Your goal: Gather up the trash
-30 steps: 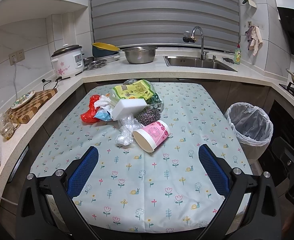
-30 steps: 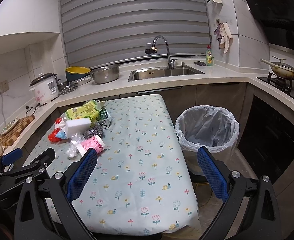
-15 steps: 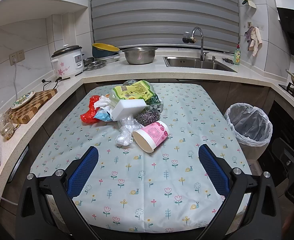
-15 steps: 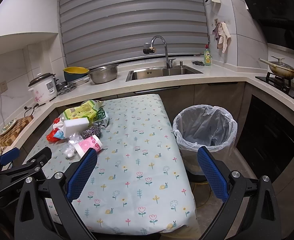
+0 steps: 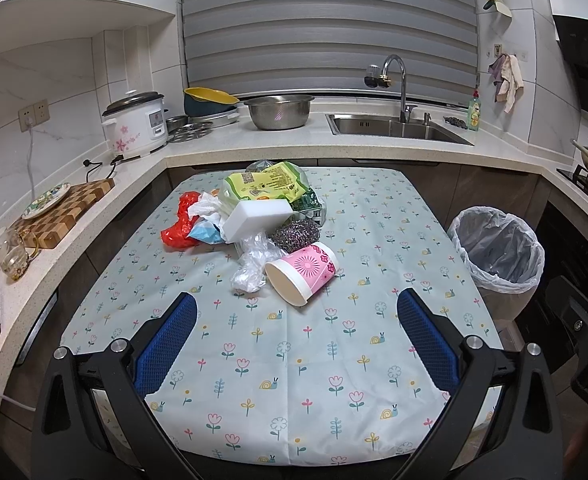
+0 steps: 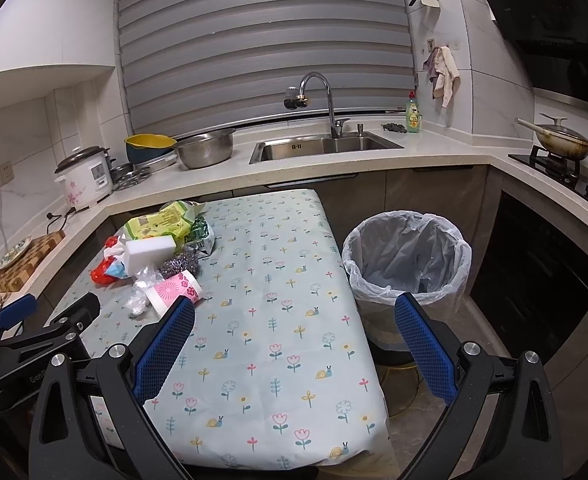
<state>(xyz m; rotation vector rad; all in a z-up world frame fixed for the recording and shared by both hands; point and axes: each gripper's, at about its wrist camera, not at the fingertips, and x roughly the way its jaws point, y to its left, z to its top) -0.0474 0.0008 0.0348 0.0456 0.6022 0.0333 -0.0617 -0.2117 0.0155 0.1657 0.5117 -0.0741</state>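
- Left gripper [image 5: 296,322] is spread wide and empty above the desk [image 5: 294,360], facing the trash pile.
- Right gripper [image 6: 294,328] is likewise spread, empty.
- Pink paper cup [image 5: 301,273] lies tipped beside the steel scourer [image 5: 294,234].
- Only the right view shows the lined trash bin [image 6: 406,256] whole, just beside the desk.

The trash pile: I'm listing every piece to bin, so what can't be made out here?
- Green wrapper, both views: mostly under the yellow packet.
- Light blue scrap: covered by the white sponge.
- Bin bottom: hidden by its liner folds.
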